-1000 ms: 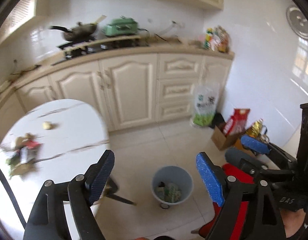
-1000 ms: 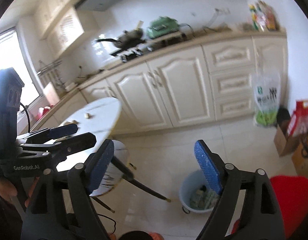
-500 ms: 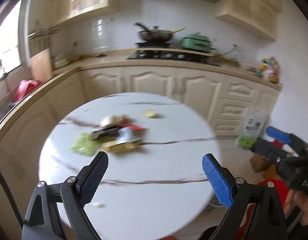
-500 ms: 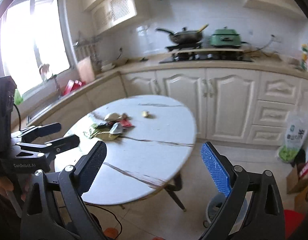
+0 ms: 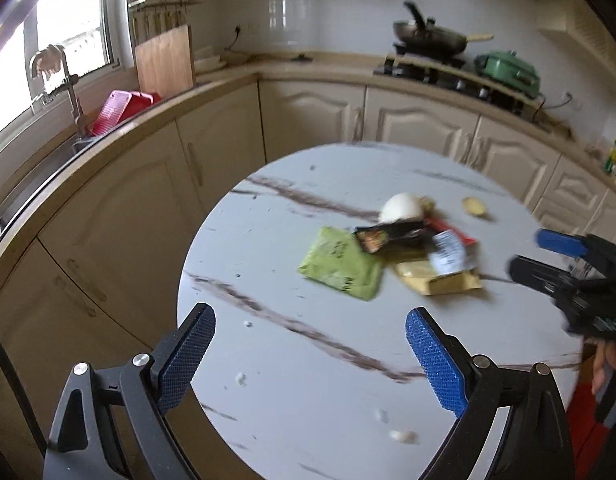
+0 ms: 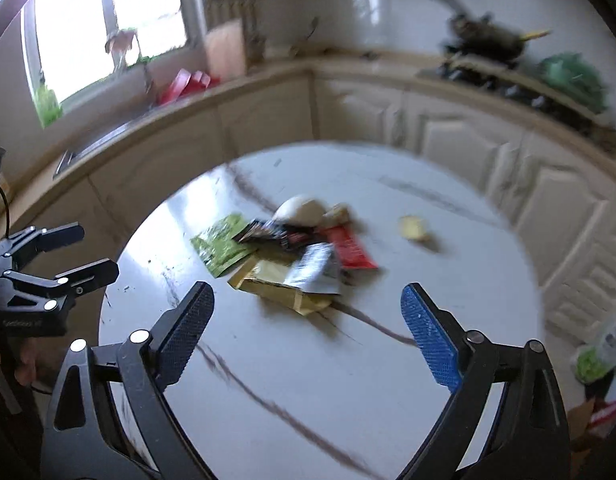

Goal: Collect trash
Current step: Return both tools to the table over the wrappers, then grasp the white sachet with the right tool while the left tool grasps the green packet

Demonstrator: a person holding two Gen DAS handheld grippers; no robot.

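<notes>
A: Largest first. Cream cabinets (image 5: 212, 184) wrap round the room under a counter; a wok (image 5: 432, 36) and a green pot (image 5: 508, 68) sit on the stove, and a wooden board (image 5: 164, 60) leans near the window.

B: Next, the round marble table (image 5: 308, 380), white with dark veins, fills the lower middle of both views.

A: Tools. Left gripper (image 5: 310, 354): jaws spread wide, nothing between the blue pads, held above the near part of the table. Right gripper (image 6: 306, 334): likewise spread wide and empty, above the near table. Each shows at the edge of the other's view.

B: Trash position?

A: Trash pile (image 5: 392, 256) lies clustered on the far half of the table, beyond both grippers, touching neither. Green packet (image 5: 340, 264) on its left side; black wrapper (image 5: 388, 236) overlaps it; silver pouch (image 5: 450, 254) lies on a gold packet (image 5: 440, 280); red wrapper (image 6: 348, 248) toward the right; a pale round object (image 5: 400, 207) behind.

B: Smaller?

A: A yellow scrap (image 5: 474, 206) apart to the right; white crumbs (image 5: 402, 435) on the near table. Right view is motion-blurred.
</notes>
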